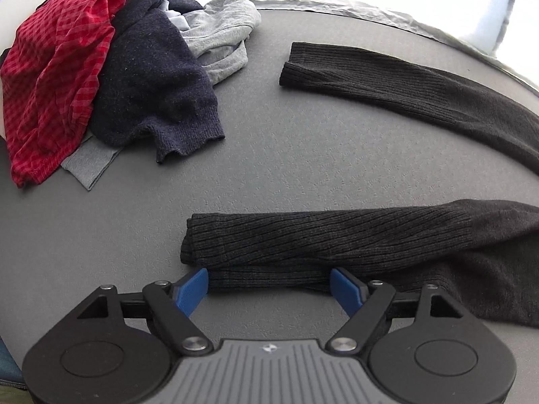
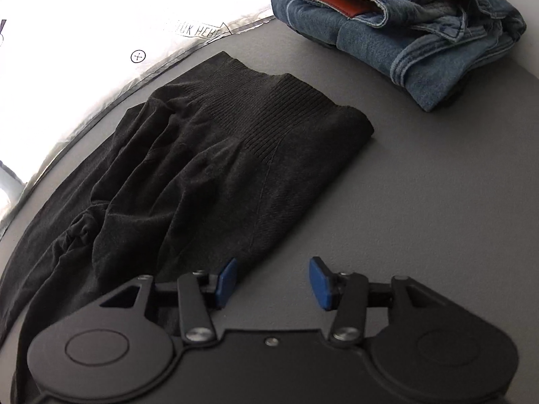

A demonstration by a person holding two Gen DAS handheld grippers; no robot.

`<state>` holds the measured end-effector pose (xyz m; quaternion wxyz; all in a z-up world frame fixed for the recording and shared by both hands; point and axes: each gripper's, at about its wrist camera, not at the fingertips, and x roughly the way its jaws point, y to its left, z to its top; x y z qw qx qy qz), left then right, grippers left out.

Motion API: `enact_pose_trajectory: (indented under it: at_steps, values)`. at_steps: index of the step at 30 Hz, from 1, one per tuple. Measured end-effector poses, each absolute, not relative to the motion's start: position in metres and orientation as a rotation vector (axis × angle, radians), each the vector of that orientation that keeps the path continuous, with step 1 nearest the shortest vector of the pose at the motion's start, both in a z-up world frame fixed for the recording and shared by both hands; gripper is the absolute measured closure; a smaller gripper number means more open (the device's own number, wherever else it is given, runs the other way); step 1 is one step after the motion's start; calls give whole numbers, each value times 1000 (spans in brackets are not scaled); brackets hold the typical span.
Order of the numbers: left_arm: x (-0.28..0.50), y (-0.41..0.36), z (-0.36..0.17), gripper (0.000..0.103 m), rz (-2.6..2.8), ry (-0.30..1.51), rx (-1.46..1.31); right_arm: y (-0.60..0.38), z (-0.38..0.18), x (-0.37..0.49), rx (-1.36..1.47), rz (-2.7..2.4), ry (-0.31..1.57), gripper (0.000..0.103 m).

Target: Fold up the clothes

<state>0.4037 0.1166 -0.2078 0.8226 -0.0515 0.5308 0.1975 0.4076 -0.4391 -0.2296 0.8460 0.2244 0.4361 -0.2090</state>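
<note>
Black ribbed leggings [image 1: 337, 245] lay flat on tabletop [image 1: 269, 155]; near leg cuff between left gripper [image 1: 269, 284] fingers, spread wide, gripping nothing. Right gripper [image 2: 273, 279] half open, empty, beside hip edge. Soft, limp knit; best pinched at cuff.

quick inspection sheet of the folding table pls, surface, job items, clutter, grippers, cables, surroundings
surface: grey mat, flat, bare between the garments
job's things: black ribbed leggings spread flat, near leg and far leg lying apart; folded jeans at the far corner
clutter: unfolded heap of red checked garment, navy knit and grey garment
grippers: left gripper open, pads either side of the near leg's edge, not pressing; right gripper open, over bare mat beside the leggings' edge
cables: nothing seen
surroundings: bright white area beyond the mat, detail washed out
</note>
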Motion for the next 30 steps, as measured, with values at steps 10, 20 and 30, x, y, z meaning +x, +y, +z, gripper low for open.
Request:
enact_pose_trajectory:
  at_steps: [10, 20, 30]
  values:
    - [406, 126, -211, 12, 494, 1150, -202, -475, -239, 435, 441, -508, 816, 42]
    - [407, 126, -212, 10, 476, 1154, -191, -479, -215, 403, 108, -568, 805, 99]
    - [390, 135, -208, 10, 449, 1123, -204, -458, -215, 390, 54, -612, 848, 66]
